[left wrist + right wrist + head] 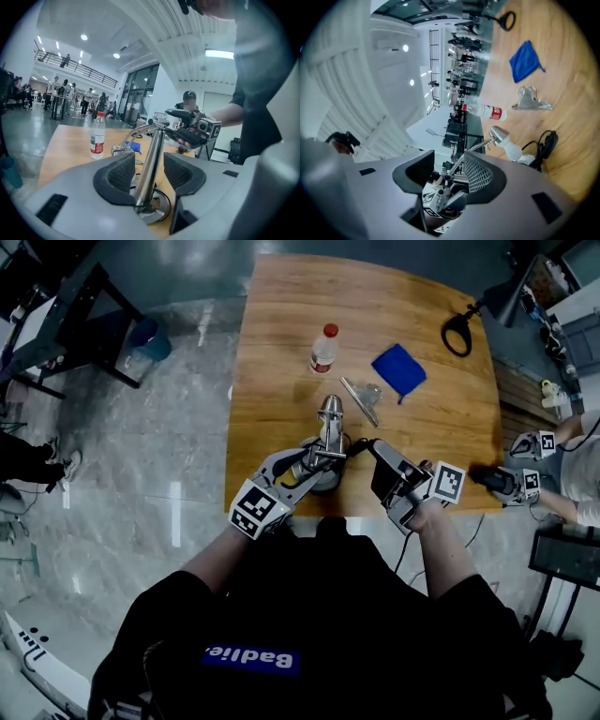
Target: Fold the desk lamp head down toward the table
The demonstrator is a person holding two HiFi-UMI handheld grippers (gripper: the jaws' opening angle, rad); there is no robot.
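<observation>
1. The left claw (149, 165) is spread; its pads flank the chrome post (153, 145) of the desk lamp (328, 439), just above the lamp's base on the table (281, 381); a bottle (97, 136) stands beyond it, to its left.
2. The lamp head (330, 411) sits ahead of both claws, raised off the table.
3. The right claw (449, 176) is spread too; the lamp's thin arm (483, 143) passes just beside its right pad; a blue cloth (398, 368) lies well beyond it.

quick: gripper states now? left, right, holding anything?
Left gripper: open, jaws straddling the lamp post, not clamped on it.
Right gripper: open, nothing gripped; the lamp arm shows in the gap.
</observation>
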